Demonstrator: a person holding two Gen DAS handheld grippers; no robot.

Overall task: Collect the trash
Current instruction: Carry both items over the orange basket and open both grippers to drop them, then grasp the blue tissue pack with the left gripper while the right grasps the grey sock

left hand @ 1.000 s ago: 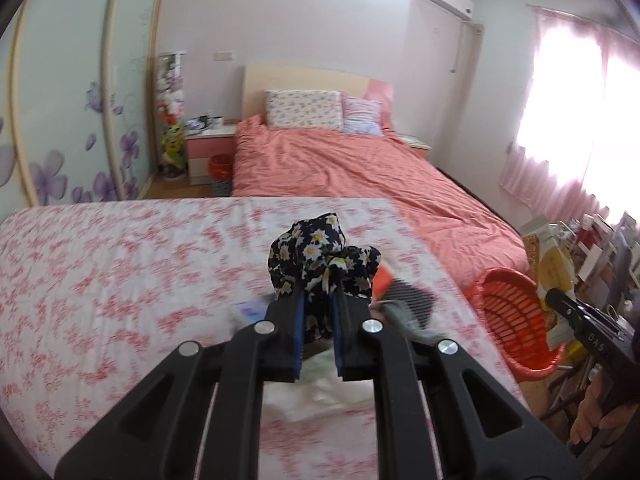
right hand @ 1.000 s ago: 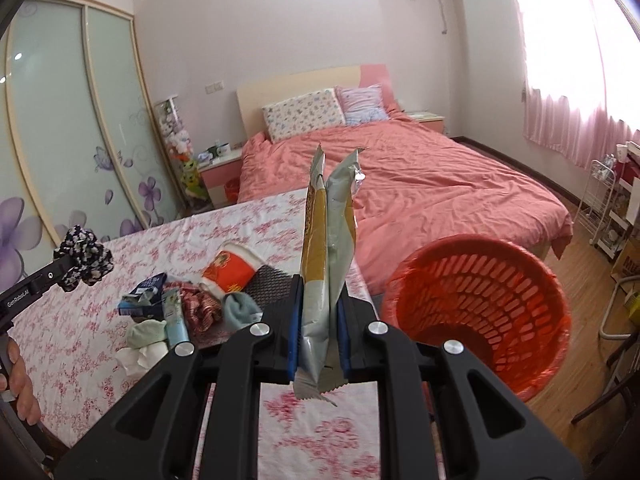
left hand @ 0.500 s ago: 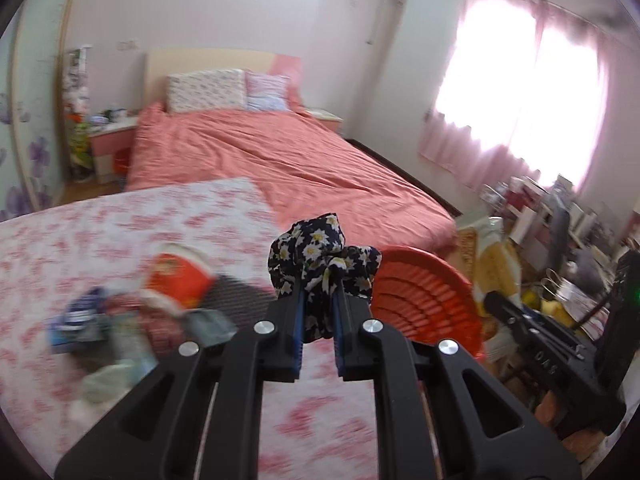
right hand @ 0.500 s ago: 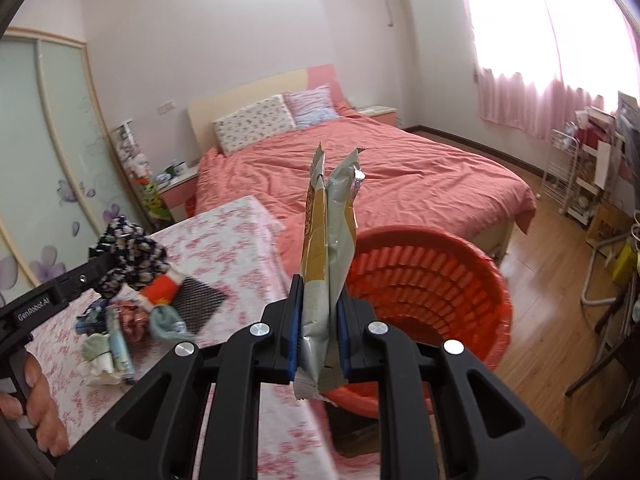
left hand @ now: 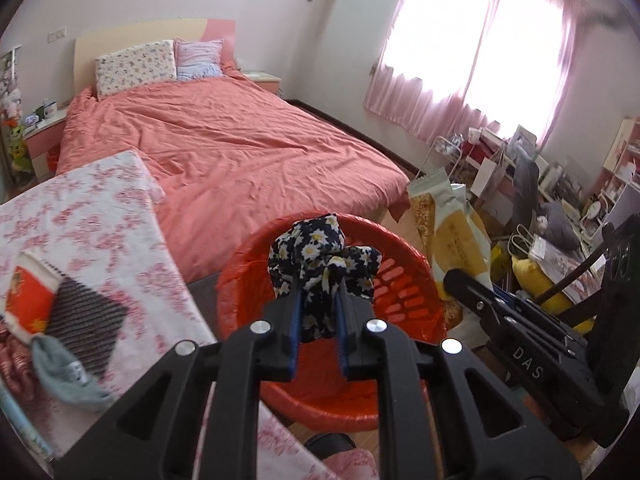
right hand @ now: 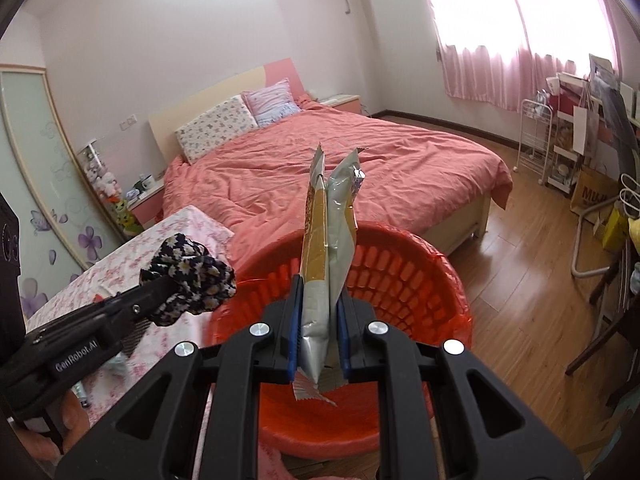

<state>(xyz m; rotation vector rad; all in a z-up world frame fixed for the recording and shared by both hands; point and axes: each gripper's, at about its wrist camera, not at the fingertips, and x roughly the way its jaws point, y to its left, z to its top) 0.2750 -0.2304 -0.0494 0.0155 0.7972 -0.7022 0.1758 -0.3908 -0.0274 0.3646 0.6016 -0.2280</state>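
A coral-covered bed (right hand: 340,168) with two pillows (right hand: 218,128) stands beneath pink curtains (right hand: 516,68).

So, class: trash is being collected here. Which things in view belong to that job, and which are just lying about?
Part of the job:
- floral cloth, in the left gripper
- snack wrapper, in the right gripper
- red basket

Lying about:
- pillows
- white cart
- yellow bag

Bright daylight floods through pink curtains (left hand: 472,60), blowing the window (right hand: 516,4) out to white glare, while fisheye bending curves the room and dark vignetting rings each frame's slightly soft corners.
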